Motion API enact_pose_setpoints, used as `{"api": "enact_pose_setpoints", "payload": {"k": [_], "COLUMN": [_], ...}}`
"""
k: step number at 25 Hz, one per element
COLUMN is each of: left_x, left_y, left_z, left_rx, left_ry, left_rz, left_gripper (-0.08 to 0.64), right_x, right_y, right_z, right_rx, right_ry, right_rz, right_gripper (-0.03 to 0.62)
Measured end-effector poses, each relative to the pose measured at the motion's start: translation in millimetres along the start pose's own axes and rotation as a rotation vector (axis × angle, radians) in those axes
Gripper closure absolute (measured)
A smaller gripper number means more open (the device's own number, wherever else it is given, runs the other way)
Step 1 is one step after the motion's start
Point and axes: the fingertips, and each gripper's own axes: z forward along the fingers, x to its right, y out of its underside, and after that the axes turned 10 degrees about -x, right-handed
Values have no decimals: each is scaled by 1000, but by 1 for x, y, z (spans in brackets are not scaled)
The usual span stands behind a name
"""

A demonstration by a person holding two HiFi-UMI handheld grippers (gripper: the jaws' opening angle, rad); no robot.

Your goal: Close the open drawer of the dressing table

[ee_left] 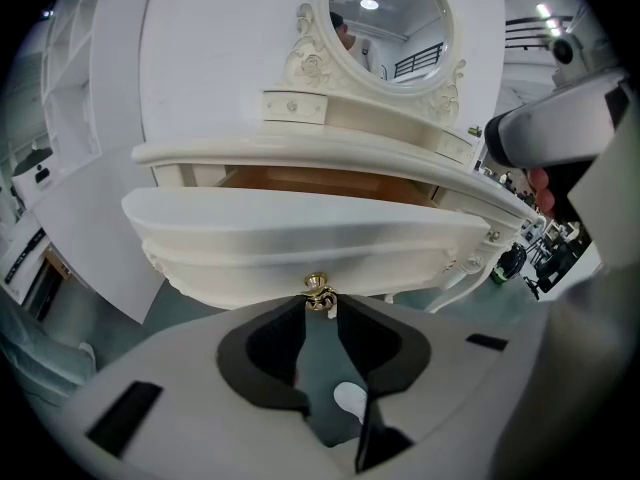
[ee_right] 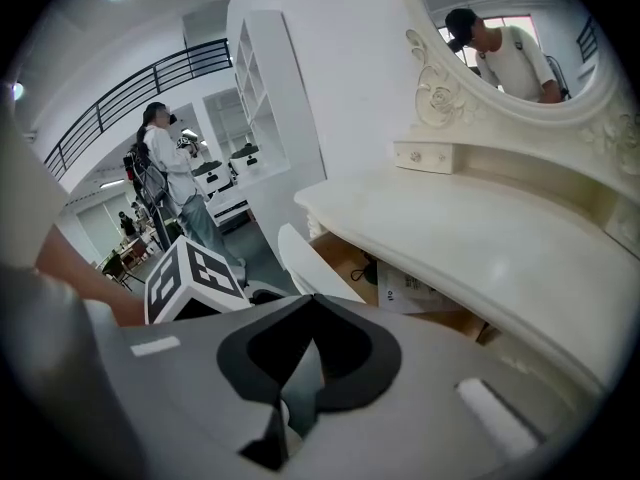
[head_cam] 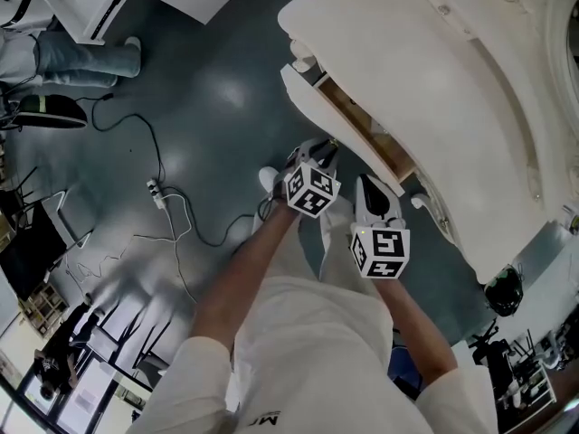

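Under the top of the white dressing table [ee_left: 300, 153], the drawer [ee_left: 300, 238] sticks out, partly open. It looks like hard wood, stiff and a bit heavy. It should slide straight in if it is pushed in the middle. Its small gold knob [ee_left: 318, 291] is shiny and may slip, so the flat front beside it is a better place to press. The left gripper [ee_left: 320, 308] has its jaws apart, with the knob just at their tips. The right gripper [ee_right: 312, 303], near the drawer, has its jaws closed on nothing.

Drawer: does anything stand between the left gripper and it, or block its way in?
Nothing visible does. The left gripper, jaws open, is at the gold knob on the drawer front; papers lie low inside.
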Motion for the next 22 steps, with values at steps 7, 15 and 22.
{"api": "enact_pose_setpoints", "payload": {"k": [7,15,22], "left_x": [-2,-2,-1], "left_y": [-14,-33,-46], "left_z": [6,14,20], "left_rx": [3,14,21], "left_ry": [2,10,13], "left_rz": [35,55,64], "left_gripper": [472,472,472], "right_x": [6,21,29], "right_y": [-1,-4,-5], "right_z": [0,-2,-3], "right_rx": [3,11,15], "right_ry": [13,38,50], "right_rz": [21,49,69], "right_gripper": [591,591,591]}}
